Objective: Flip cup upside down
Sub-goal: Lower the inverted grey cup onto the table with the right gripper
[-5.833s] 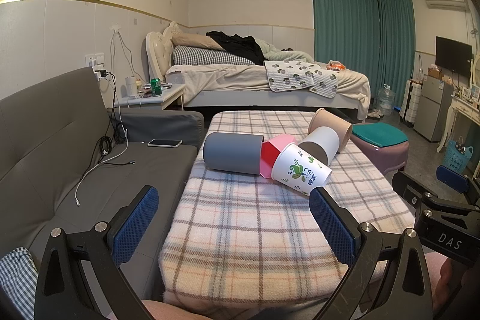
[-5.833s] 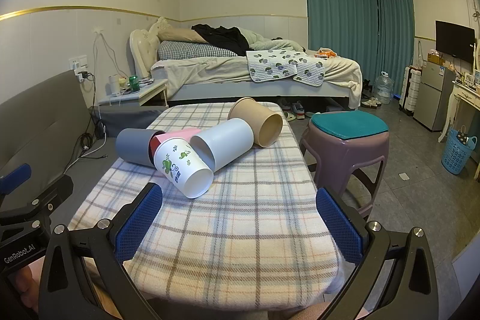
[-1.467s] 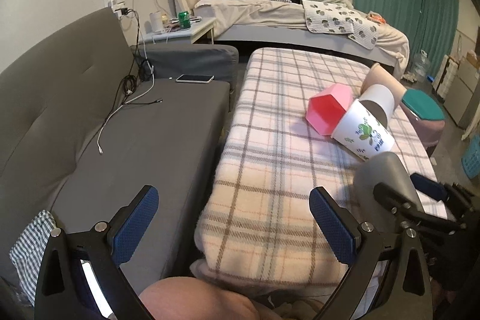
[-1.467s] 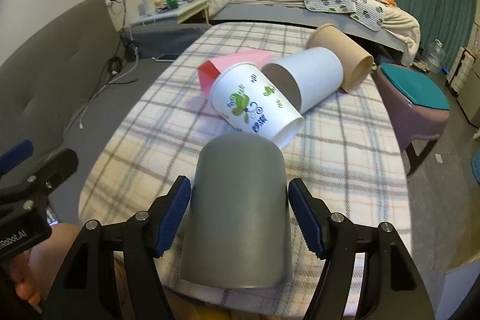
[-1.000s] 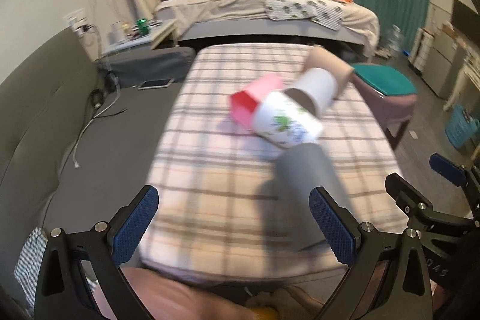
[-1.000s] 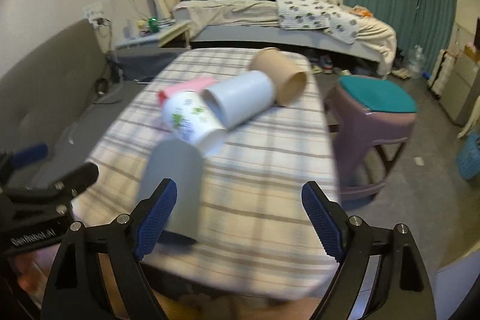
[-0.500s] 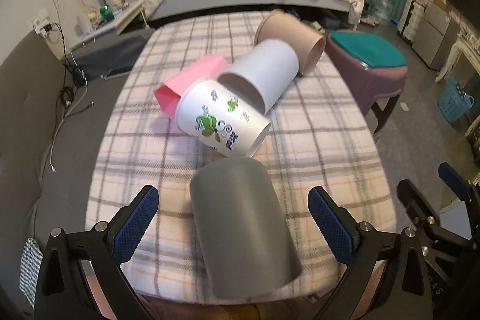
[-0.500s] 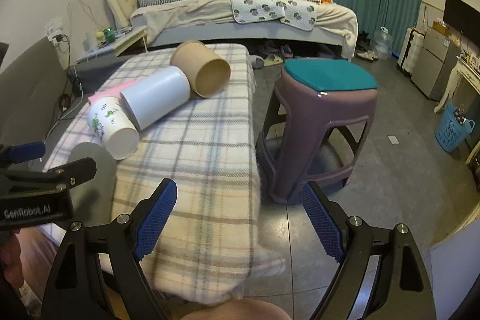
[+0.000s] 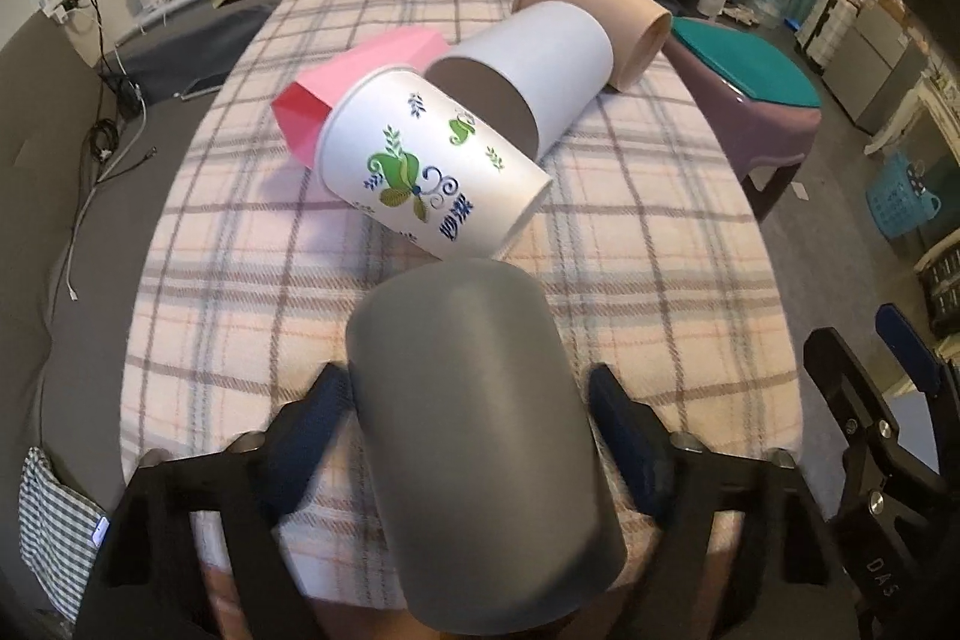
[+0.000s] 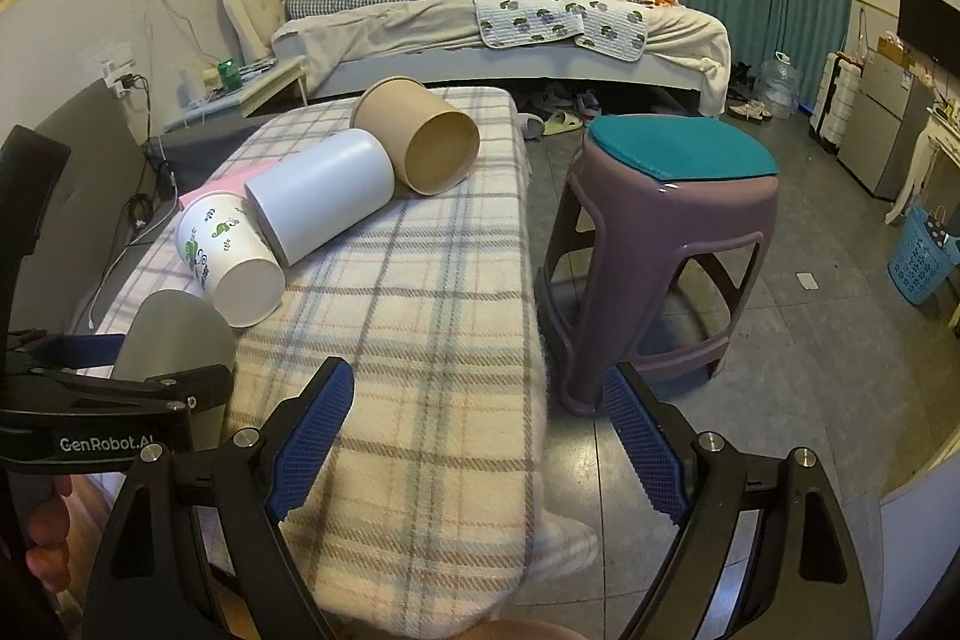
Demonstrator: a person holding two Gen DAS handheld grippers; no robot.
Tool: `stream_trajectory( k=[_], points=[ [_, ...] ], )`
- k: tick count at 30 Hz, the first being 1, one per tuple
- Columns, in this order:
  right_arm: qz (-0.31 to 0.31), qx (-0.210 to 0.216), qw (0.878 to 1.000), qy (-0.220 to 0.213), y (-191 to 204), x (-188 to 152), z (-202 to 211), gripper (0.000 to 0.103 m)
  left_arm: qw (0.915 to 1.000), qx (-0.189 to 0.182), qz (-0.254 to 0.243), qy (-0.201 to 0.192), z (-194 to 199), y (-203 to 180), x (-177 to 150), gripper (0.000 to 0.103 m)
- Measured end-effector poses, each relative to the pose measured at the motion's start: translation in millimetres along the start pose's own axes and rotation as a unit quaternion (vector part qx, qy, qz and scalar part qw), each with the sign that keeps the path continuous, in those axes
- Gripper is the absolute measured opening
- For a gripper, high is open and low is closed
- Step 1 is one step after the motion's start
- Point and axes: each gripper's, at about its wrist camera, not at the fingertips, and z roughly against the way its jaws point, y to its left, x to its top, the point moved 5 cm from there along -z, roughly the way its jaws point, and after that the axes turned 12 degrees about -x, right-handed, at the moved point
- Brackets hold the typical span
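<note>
While my left gripper (image 9: 474, 430) clamps its blue pads on either side of the grey cup (image 9: 480, 436), that cup sits at the near edge of the plaid-covered table (image 9: 630, 244), at six o'clock in the left wrist view. Its closed base points up and away from me toward twelve o'clock, and its wider mouth end faces down toward me, so the long axis runs roughly along the fingers. I cannot see inside it.

My right gripper (image 10: 480, 436) has its jaws spread wide with nothing between them, hanging over the table's near right corner.

Beyond the grey cup, toward twelve o'clock, four more containers lie on their sides in a touching cluster. The floral paper cup (image 9: 432, 172) points its rim toward four o'clock. Behind it lies a pink cup (image 9: 360, 70), its red interior showing. A white cup (image 9: 528, 64) opens toward eight o'clock and looks bare inside. The tan paper bowl (image 10: 420, 142) looks bare in the right wrist view.

A purple stool (image 10: 672, 220) with a teal cushion stands beside the table at three o'clock.
</note>
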Motion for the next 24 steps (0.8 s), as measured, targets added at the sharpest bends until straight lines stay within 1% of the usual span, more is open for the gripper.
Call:
stream_trajectory(
  k=[5,7,10,15,17,20,24],
  points=[
    [-0.003,0.001,1.000,-0.010,0.7,1.1,6.1,0.085,0.9997,-0.024,0.010,0.000,10.1,1.2,-6.5,0.078],
    [-0.001,-0.002,1.000,-0.018,1.4,3.0,10.2,0.085,0.9995,-0.030,0.005,-0.010,20.3,0.5,-8.5,0.078],
    [0.002,-0.007,1.000,-0.029,3.6,4.7,17.2,0.085,0.9988,-0.033,-0.002,-0.035,39.8,2.9,-9.9,0.077],
    [0.007,-0.011,0.999,-0.042,12.4,6.1,28.3,0.085,0.9969,-0.029,-0.005,-0.074,65.4,15.7,-8.5,0.076],
    [0.012,-0.013,0.999,-0.049,17.3,6.8,33.0,0.085,0.9957,-0.021,-0.005,-0.090,72.7,22.1,-5.3,0.076],
    [0.022,-0.015,0.998,-0.062,26.2,8.7,40.8,0.085,0.9945,-0.012,-0.007,-0.104,77.0,31.7,0.6,0.075],
    [0.022,-0.006,0.997,-0.075,38.2,12.4,46.6,0.085,0.9911,0.004,-0.010,-0.132,78.1,42.5,10.4,0.075]
  ],
)
